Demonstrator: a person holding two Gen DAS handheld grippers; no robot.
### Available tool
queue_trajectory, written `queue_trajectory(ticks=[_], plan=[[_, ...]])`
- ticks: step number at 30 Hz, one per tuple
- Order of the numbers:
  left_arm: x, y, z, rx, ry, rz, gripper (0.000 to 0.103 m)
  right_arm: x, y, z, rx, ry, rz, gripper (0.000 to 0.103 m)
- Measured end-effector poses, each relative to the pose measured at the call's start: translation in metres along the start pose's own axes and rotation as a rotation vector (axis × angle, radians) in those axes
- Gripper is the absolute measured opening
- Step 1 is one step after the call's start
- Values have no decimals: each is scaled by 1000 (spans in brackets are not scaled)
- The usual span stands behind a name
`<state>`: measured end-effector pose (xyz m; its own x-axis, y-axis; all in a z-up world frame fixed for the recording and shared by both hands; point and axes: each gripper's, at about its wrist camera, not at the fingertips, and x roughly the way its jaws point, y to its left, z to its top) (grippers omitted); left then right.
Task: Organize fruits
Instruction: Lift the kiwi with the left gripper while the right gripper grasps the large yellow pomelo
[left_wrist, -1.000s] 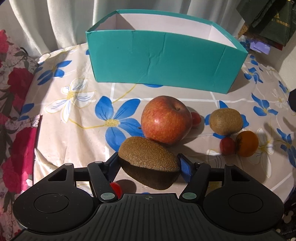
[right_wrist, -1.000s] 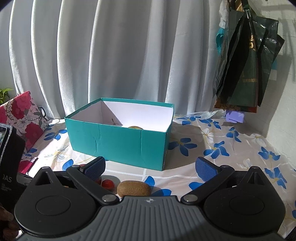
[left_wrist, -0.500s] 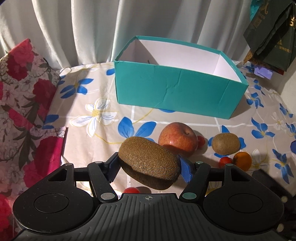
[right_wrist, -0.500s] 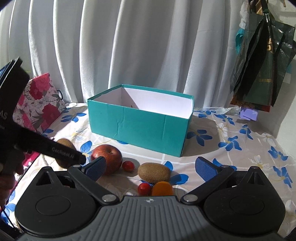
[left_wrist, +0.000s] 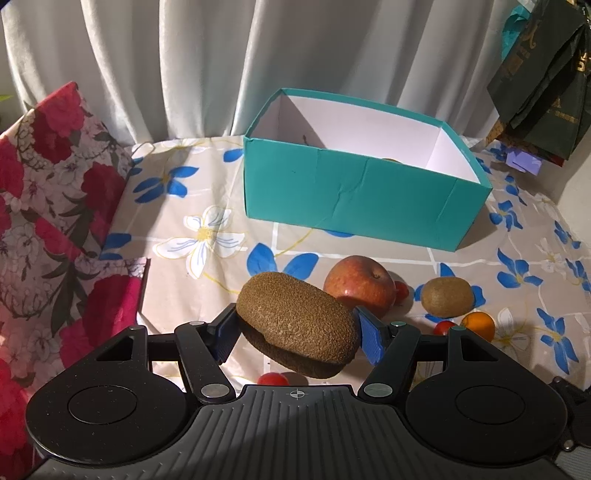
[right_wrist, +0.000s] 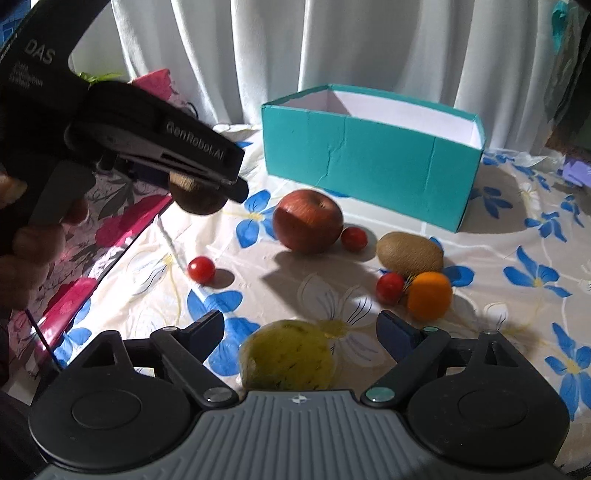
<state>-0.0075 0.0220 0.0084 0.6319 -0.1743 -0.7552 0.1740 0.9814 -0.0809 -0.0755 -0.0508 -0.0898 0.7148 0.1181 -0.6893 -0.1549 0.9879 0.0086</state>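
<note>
Left wrist view: left gripper (left_wrist: 295, 332) clenched on fuzzy brown oval kiwi (left_wrist: 297, 324), lifted clear of floral tablecloth (left_wrist: 192, 280), short of open teal cardboard box (left_wrist: 354, 199). Kiwi light, soft-skinned, bruises easily; grip across its ends looks secure. Right gripper (right_wrist: 301, 332) unclenched, jaws just been closing, straddling pale yellow-green round fruit (right_wrist: 288, 356) without contact. Fruit looks firm, smooth, possibly slippery; take across widest middle.
</note>
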Motion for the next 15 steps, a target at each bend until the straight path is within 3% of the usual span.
queue_trajectory(ticks=[8,15], plan=[[2,-2,-3,7,14,-1,71,21,0,-11,22,101,24,66],[3,-2,-2,6,22,2,71,30,3,-11,-3,106,29,62]])
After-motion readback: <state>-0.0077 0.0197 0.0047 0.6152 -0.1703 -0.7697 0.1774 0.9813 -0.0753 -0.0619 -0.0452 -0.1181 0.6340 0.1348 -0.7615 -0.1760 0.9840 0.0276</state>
